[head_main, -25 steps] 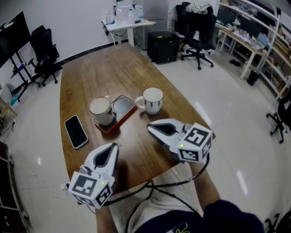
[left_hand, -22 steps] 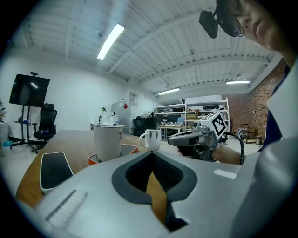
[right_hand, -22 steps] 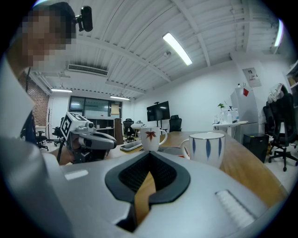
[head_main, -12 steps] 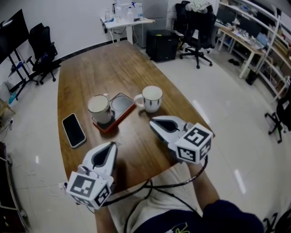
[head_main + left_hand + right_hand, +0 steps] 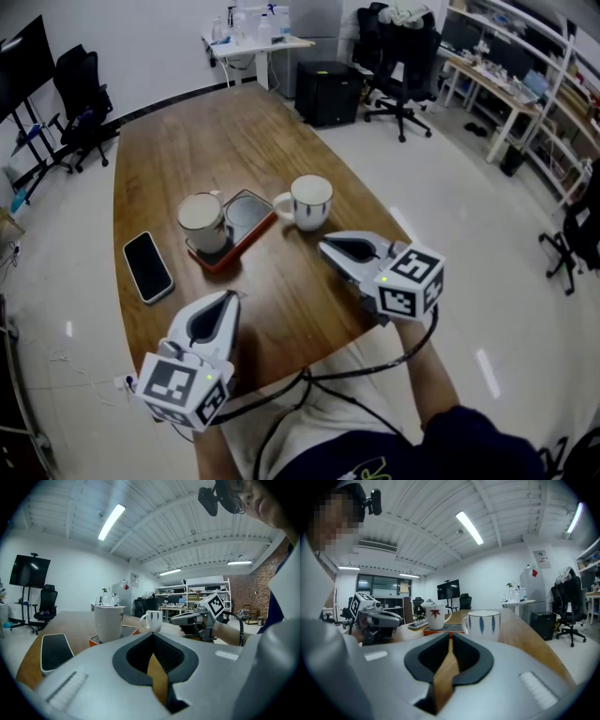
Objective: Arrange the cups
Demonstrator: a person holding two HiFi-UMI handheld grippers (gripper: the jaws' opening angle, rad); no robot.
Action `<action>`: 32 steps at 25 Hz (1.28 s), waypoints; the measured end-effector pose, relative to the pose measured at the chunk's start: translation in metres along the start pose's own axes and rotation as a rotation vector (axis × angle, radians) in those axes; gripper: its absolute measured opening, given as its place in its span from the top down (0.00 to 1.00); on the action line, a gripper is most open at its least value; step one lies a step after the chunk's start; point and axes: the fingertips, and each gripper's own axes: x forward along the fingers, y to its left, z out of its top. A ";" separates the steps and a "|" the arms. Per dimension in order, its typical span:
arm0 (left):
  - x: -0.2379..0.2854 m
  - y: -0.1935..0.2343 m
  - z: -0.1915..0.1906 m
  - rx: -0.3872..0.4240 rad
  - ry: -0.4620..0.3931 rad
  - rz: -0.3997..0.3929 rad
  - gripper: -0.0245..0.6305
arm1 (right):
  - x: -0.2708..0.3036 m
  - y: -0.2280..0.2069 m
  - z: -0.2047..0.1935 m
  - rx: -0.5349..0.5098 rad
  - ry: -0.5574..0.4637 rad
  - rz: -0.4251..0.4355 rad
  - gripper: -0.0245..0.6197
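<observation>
A phone point(image 5: 148, 266) lies at the left of your table point(image 5: 216, 141); your left gripper point(image 5: 232, 298) hovers over the near edge, its fingers point(image 5: 98, 667) pressed together on nothing; the leaf cup point(image 5: 202, 223) stands on the orange tray point(image 5: 248, 217); the striped cup point(image 5: 311, 202) stands just beside that tray, on bare wood; your right gripper point(image 5: 328, 247) points toward it, near but apart, fingers closed and empty.

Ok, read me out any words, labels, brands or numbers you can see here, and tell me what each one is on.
No text here can be read.
Wall notice: print too small to read.
Marker cubes: black-and-white square patterns only, no letters.
Leaf cup, blue-striped cup, phone: no writing visible.
</observation>
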 end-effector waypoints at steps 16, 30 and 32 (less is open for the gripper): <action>0.000 0.001 0.000 -0.001 0.000 0.001 0.96 | 0.043 -0.070 0.017 -0.012 -0.020 -0.007 0.14; 0.000 0.000 0.000 0.000 -0.002 -0.001 0.96 | 0.080 -0.080 0.018 -0.010 0.031 0.037 0.35; 0.000 0.000 0.000 0.002 -0.002 0.000 0.96 | 0.080 -0.079 0.020 -0.014 0.027 0.041 0.35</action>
